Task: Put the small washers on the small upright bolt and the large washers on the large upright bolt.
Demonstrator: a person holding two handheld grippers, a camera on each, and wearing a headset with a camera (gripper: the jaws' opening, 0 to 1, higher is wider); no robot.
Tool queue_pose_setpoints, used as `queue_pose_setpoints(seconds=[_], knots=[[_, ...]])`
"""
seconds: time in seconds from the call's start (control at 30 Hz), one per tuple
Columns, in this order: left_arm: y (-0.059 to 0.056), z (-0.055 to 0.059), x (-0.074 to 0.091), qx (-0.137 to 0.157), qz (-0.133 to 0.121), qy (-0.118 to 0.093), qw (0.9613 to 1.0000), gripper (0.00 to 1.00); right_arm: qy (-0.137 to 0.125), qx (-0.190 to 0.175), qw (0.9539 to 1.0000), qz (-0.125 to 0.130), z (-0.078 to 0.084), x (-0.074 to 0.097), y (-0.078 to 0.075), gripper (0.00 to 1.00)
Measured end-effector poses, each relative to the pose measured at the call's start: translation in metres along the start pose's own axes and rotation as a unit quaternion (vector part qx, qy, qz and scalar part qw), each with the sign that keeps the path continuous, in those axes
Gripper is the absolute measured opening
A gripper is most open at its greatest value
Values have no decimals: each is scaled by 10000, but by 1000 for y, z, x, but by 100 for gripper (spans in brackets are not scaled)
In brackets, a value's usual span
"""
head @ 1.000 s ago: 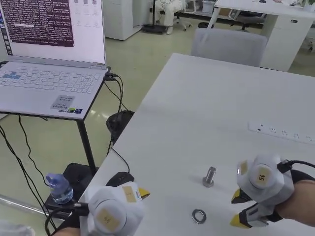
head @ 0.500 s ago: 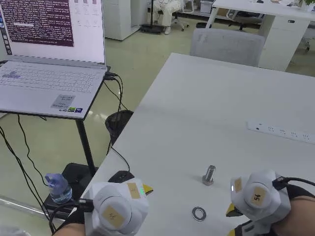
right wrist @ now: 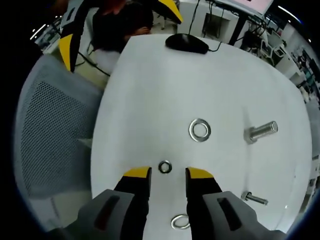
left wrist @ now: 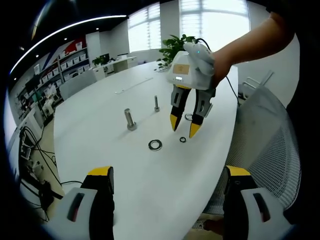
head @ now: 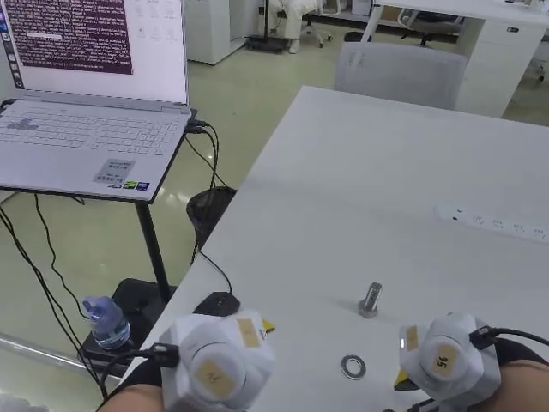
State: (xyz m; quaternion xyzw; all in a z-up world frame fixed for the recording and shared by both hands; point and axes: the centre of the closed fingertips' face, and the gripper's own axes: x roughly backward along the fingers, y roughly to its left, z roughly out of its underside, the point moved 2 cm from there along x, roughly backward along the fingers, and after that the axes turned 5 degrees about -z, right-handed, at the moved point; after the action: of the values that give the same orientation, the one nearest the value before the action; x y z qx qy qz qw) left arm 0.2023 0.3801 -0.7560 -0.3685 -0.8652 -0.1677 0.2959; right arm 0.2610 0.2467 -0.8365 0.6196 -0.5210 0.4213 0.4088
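Just above a small silver washer (right wrist: 165, 167) on the white tabletop (right wrist: 150, 100), the yellow-tipped right tongs (left wrist: 183, 126) are held narrowly parted and empty. Its rim should be pinched squarely, then carried level to the thin upright bolt (left wrist: 156, 103). The left tongs (left wrist: 168, 175) are held wide, empty.

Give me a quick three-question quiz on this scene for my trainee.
1. True or false: the right gripper is shut on a washer.
2. Which shows between the right fingers in the right gripper view: A large washer, B small washer, C mouse?
3. How many bolts stand upright on the table?
Key: 1 false; 2 B; 3 two.
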Motion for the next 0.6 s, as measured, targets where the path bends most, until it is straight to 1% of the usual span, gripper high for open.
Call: queue_pose_setpoints(seconds=[0.2,0.23,0.3,0.37,0.47,0.5,0.6], knots=[[-1,2,-2,-14,58,42,10000,90,19,-47,10000,-35,3,-11,2,27],[-1,2,-2,-14,69,46,10000,89,32,-42,10000,-7,4,-12,1,27],[-3,3,-2,-33,99,69,9999,89,-10,-108,9999,3,5,-12,1,27],[-4,1,-2,-26,119,28,9999,89,-12,-118,9999,39,6,-13,0,27],[-5,4,-3,-42,145,71,9999,89,25,-103,9999,25,8,-14,1,26],[-5,5,-3,-48,150,87,9998,89,-17,-123,9999,36,7,-14,0,25],[-3,5,-5,-18,167,85,9998,88,-1,-104,9999,32,7,-14,-1,25]])
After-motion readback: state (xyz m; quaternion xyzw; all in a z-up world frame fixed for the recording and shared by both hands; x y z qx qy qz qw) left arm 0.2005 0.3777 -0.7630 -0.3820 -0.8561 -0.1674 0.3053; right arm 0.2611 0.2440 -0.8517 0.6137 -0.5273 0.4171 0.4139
